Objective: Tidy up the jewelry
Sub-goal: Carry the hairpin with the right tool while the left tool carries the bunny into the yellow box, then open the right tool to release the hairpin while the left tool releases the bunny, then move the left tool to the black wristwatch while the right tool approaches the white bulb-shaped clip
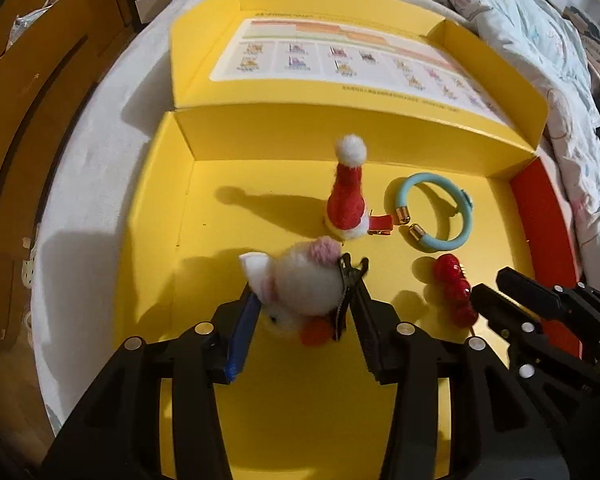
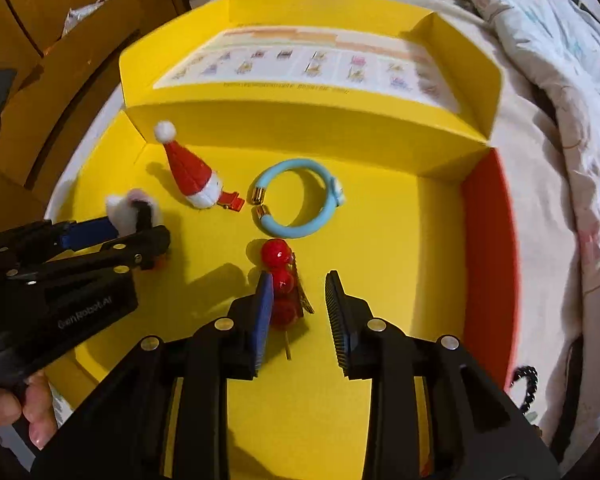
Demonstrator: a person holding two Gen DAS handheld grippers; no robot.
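Note:
My left gripper [image 1: 304, 300] is shut on a white fluffy animal hair clip [image 1: 296, 284] with pink ears and a black clip, held above the floor of the yellow box [image 1: 156, 200]; the clip also shows in the right wrist view [image 2: 134, 212]. A red Santa-hat clip [image 1: 346, 196] stands mid-box, and it also shows in the right wrist view [image 2: 188, 172]. A light blue bracelet [image 2: 300, 198] lies beside it. My right gripper [image 2: 300, 292] is open around a red bead hair clip [image 2: 282, 280], which lies on the box floor.
The box's open lid [image 2: 300, 56] with a printed chart lies behind. The box has a red right wall [image 2: 488, 248]. A quilted bedspread [image 2: 560, 80] lies right, wooden cabinets [image 1: 28, 80] left. A black coiled hair tie [image 2: 526, 384] lies outside the box at right.

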